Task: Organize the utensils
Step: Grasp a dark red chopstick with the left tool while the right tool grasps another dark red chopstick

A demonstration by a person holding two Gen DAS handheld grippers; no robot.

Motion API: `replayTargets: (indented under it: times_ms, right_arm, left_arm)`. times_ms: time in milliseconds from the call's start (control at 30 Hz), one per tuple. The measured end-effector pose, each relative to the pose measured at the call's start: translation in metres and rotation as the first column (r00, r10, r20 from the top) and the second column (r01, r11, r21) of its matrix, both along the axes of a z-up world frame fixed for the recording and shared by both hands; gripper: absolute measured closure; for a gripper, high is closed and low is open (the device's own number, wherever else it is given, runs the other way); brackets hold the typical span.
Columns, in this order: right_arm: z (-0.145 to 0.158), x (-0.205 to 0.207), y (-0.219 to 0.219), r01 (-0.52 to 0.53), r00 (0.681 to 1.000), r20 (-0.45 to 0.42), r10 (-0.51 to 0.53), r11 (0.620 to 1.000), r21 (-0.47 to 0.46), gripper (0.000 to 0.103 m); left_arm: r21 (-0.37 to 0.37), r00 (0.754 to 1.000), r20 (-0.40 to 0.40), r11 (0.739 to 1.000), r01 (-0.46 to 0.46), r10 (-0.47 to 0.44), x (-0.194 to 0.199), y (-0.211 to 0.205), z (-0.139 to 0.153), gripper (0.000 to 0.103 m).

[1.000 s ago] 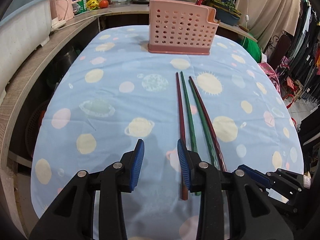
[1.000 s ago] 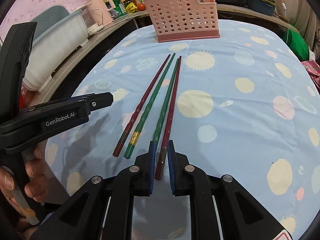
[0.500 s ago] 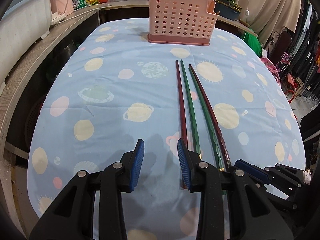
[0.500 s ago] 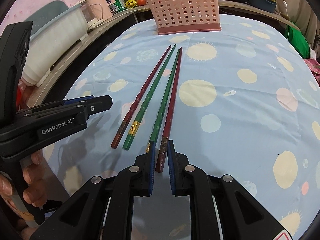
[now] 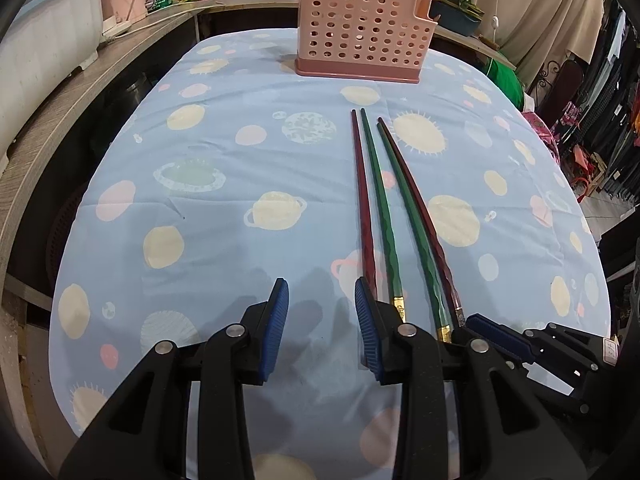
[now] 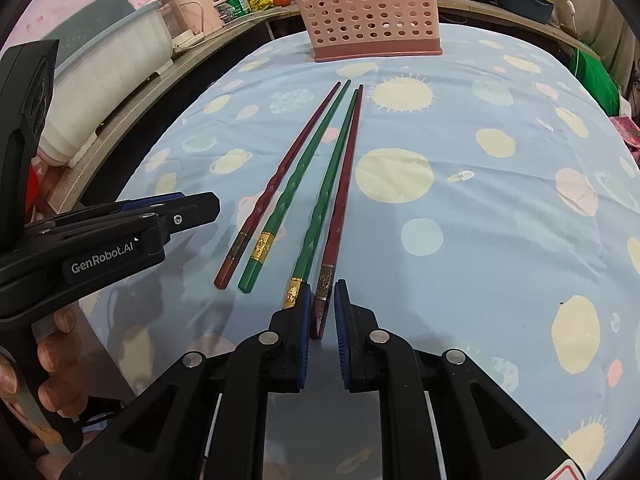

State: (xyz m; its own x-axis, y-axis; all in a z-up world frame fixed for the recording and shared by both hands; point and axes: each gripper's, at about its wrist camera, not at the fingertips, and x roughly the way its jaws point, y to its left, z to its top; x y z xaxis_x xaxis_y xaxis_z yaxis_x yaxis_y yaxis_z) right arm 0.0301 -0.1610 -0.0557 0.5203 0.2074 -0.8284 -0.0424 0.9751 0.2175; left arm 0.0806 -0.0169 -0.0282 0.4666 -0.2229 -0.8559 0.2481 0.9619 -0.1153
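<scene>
Since a second ago little has changed: both grippers hold their poses, and the pink perforated plastic basket (image 5: 362,30) sits slightly lower in the left view. The left gripper (image 5: 320,320) has its ribbed blue pads spread over bare cloth, with nothing between them. The right gripper (image 6: 320,312) has its jaws narrowed around the butt of the dark red chopstick (image 6: 342,196); whether the pads press it is hard to tell. Three more slender, faceted chopsticks, gold-banded near the butts, lie just left of those fingers, tips toward the basket far ahead. The blue planet-print tablecloth (image 6: 500,220) looks soft and lightly wrinkled. The left finger hides one green butt.
</scene>
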Motion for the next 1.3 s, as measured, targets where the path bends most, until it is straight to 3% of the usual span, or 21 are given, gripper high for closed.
replayTargets:
  times_ms: [933,1300]
  right_arm:
    - [0.0,0.001,0.001,0.007,1.0,0.015,-0.007,0.999,-0.034,0.095]
    - [0.0,0.001,0.002,0.009,1.0,0.014,-0.009,0.999,-0.033,0.095]
  left_arm:
    - [-0.007,0.998,-0.038,0.999,0.044,-0.045,-0.012,-0.014,-0.009,0.062]
    - [0.047,0.997,-0.04,0.997,0.061,-0.059,-0.016,-0.018,-0.02,0.063]
